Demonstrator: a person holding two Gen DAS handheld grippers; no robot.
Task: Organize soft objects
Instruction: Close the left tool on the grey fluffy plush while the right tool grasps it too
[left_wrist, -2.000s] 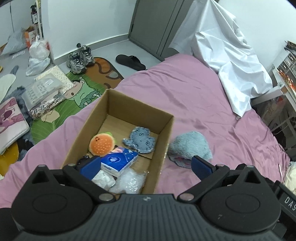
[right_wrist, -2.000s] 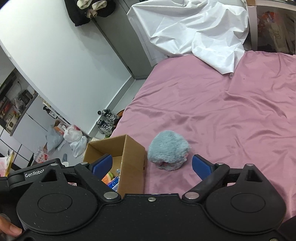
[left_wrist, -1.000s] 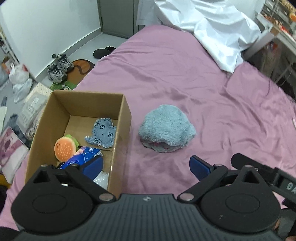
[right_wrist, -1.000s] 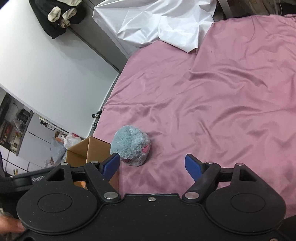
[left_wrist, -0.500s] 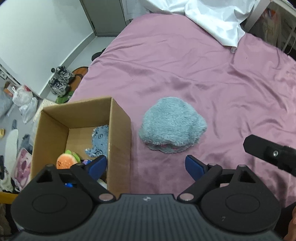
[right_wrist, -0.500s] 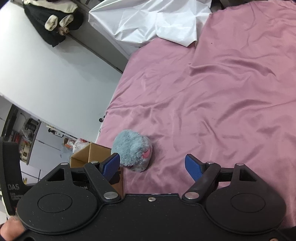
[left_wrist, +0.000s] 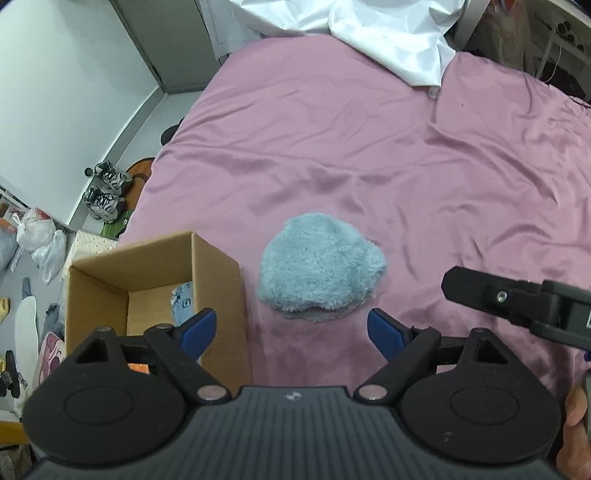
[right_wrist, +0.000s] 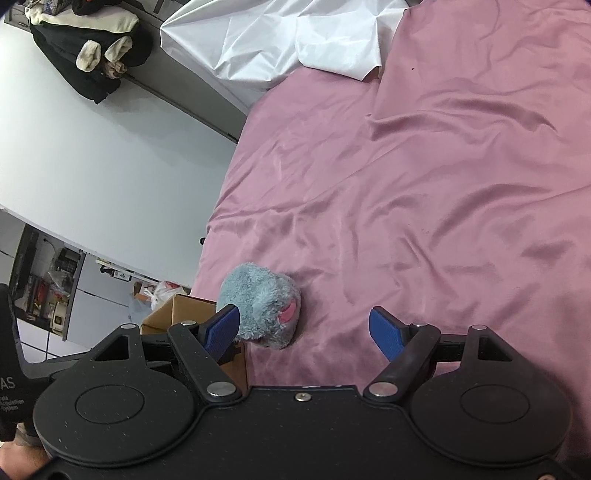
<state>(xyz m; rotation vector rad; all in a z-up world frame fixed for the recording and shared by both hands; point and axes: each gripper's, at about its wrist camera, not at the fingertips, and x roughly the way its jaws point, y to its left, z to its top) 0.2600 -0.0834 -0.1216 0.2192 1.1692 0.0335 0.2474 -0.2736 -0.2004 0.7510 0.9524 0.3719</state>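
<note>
A fluffy blue-grey plush (left_wrist: 321, 267) lies on the pink bedsheet (left_wrist: 369, 147), just right of an open cardboard box (left_wrist: 218, 280). Inside the box I see a blue fabric piece (left_wrist: 183, 301) and a bit of orange; the rest is hidden. My left gripper (left_wrist: 291, 330) is open and empty, hovering just in front of the plush. My right gripper (right_wrist: 308, 332) is open and empty; the plush (right_wrist: 260, 304), with a pink patch, sits by its left fingertip (right_wrist: 221, 328). The box's corner (right_wrist: 177, 310) shows behind it.
A white sheet (left_wrist: 369, 33) is bunched at the far end of the bed. Left of the bed, the floor holds sneakers (left_wrist: 103, 190), plastic bags (left_wrist: 40, 236) and clutter. The right gripper's body (left_wrist: 517, 299) shows at the left view's right edge.
My left gripper has swung right from over the box to face the plush and moved closer. My right gripper has drifted right and tilted, so the plush now sits at its left fingertip.
</note>
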